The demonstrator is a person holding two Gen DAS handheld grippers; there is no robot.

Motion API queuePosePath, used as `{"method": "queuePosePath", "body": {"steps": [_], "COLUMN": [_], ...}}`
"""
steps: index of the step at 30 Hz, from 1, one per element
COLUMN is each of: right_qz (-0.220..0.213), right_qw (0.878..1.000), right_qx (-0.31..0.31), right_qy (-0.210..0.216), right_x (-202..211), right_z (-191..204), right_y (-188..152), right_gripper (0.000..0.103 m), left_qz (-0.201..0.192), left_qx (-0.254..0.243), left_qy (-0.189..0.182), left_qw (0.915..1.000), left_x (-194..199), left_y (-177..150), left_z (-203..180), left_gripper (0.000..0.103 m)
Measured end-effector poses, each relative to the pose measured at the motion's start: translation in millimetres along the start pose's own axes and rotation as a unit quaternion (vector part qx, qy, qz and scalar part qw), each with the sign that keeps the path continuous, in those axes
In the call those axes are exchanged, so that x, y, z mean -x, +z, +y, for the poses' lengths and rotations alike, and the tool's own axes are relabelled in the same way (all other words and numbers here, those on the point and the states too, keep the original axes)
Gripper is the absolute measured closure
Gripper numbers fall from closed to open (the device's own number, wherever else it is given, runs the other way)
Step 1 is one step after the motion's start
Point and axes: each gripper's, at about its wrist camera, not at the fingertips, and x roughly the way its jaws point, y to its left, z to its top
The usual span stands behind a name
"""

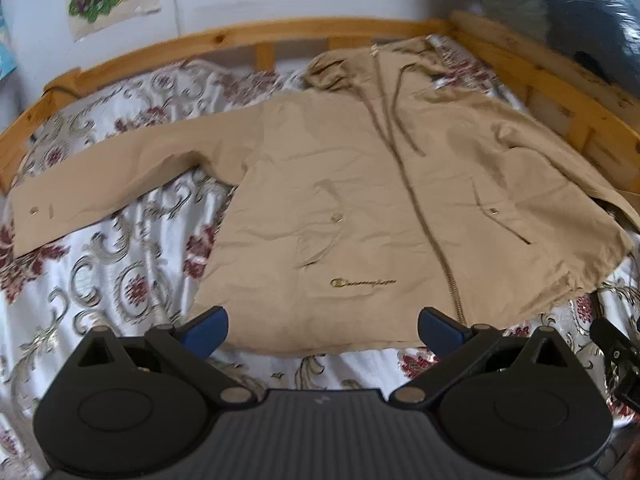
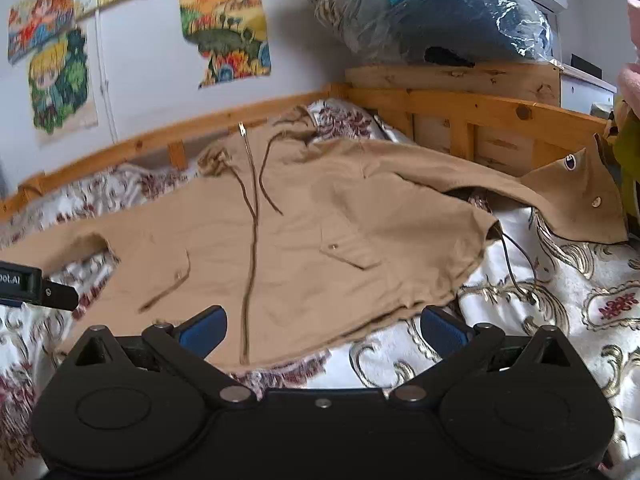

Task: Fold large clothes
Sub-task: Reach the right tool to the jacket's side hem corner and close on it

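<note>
At the bottom of both frames our jaws stand spread wide with nothing between them: the left gripper (image 1: 322,330) hangs just short of the hem, and the right gripper (image 2: 322,330) does the same a little further along it. Just past them, filling the middle of each picture, lies the tan zip-front hooded jacket (image 1: 360,200), spread face up on the bed with its white floral bedspread (image 1: 100,280). We judge its long axis by the zipper (image 1: 412,192), which runs from the hem near us up toward the hood at the upper centre. Across that axis, one sleeve (image 1: 100,188) stretches flat to the left edge of the left wrist view, nearer our left gripper. The other sleeve (image 2: 560,192) rides up against the wooden bed rail (image 2: 500,108) at the right of the right wrist view, nearer our right gripper. We would expect each sleeve to be folded inward by the gripper on its own side.
</note>
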Motion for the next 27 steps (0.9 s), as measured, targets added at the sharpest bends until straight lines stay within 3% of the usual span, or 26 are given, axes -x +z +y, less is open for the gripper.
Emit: {"method": "queuePosePath", "body": {"steps": [4, 9, 15, 19, 22, 27], "right_qz": [-0.009, -0.039, -0.057, -0.076, -0.098, -0.125], "right_qw": [1.000, 0.998, 0.993, 0.981, 0.972, 0.947], "right_qx": [-0.029, -0.044, -0.086, -0.155, -0.174, -0.205], "right_qy": [-0.002, -0.022, -0.055, -0.090, -0.120, -0.216], "right_x": [-11.3, -17.1, -16.9, -19.1, -27.9, -47.8], "right_z": [-9.2, -19.4, -41.9, -72.6, -96.5, -138.2], "right_y": [8.0, 7.0, 22.8, 48.2, 58.8, 69.1], "right_gripper": [0.001, 0.001, 0.001, 0.001, 0.001, 0.008], "left_qz": [0.008, 0.005, -0.031, -0.031, -0.024, -0.036], "left_qx": [-0.017, -0.084, -0.156, -0.166, -0.173, -0.224], "left_qy": [0.012, 0.017, 0.015, 0.001, -0.020, -0.013], "left_qw": [0.9998, 0.9963, 0.9872, 0.9857, 0.9844, 0.9737], "left_x": [3.0, -12.9, -51.1, -80.0, -95.8, -114.2], "left_y": [19.7, 41.5, 61.9, 84.1, 98.2, 111.4], "left_z": [-4.7, -26.2, -61.5, -77.4, -75.0, -70.5], "left_gripper": [0.001, 0.001, 0.000, 0.000, 0.000, 0.000]}}
